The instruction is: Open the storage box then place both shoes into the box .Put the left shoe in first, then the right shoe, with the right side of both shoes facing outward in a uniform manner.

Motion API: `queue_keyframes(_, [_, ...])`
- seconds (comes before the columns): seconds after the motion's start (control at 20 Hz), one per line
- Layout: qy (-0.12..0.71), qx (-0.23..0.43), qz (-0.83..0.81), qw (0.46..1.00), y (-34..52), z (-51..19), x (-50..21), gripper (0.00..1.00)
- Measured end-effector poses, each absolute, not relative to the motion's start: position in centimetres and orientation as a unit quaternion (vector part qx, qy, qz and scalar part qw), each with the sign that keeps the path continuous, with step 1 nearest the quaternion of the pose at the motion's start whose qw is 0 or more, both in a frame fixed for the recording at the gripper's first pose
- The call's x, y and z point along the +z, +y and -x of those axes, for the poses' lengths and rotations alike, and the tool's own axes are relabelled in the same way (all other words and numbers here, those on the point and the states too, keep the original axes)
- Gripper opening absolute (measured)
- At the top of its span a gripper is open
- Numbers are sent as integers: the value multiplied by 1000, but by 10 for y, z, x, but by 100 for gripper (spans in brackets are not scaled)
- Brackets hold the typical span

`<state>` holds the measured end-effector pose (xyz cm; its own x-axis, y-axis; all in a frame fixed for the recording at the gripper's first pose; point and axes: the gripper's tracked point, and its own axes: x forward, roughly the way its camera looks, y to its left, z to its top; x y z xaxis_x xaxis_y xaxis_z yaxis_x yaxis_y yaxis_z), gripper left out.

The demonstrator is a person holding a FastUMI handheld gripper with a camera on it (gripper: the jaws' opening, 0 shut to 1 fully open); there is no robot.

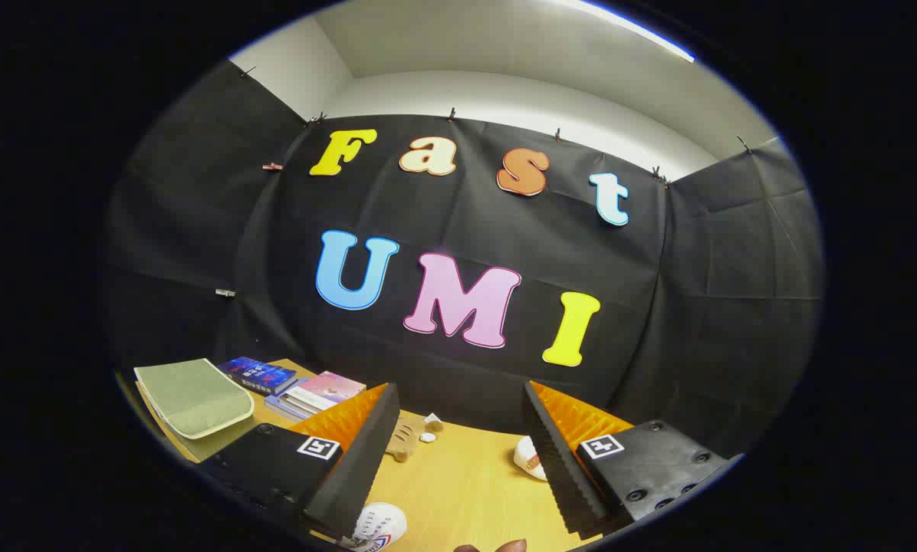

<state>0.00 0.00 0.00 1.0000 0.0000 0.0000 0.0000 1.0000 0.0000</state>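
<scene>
Camera rides tongs point(458, 468), low over table point(458, 491), tilted up toward booth wall, seemingly near.

Pale wooden table point(458, 483); white shoes point(378, 525) — one red-and-blue trimmed; grey-green pad point(194, 396); tan striped toy point(407, 438).

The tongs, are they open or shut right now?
Open. The tongs stand wide apart with bare wooden table between the fingers, gripping nothing.

Two shoes point(379, 525), two books point(259, 374).
</scene>
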Motion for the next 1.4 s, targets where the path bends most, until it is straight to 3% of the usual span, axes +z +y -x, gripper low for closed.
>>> queue_keyframes(0.85, [-10, 36, -7, 999, 35, 5, 14, 98])
queue_keyframes(1.15, [3, 102, -32, 994, 81, -5, 11, 97])
queue_keyframes(1.4, [50, 202, -105, 973, 149, -11, -4, 98])
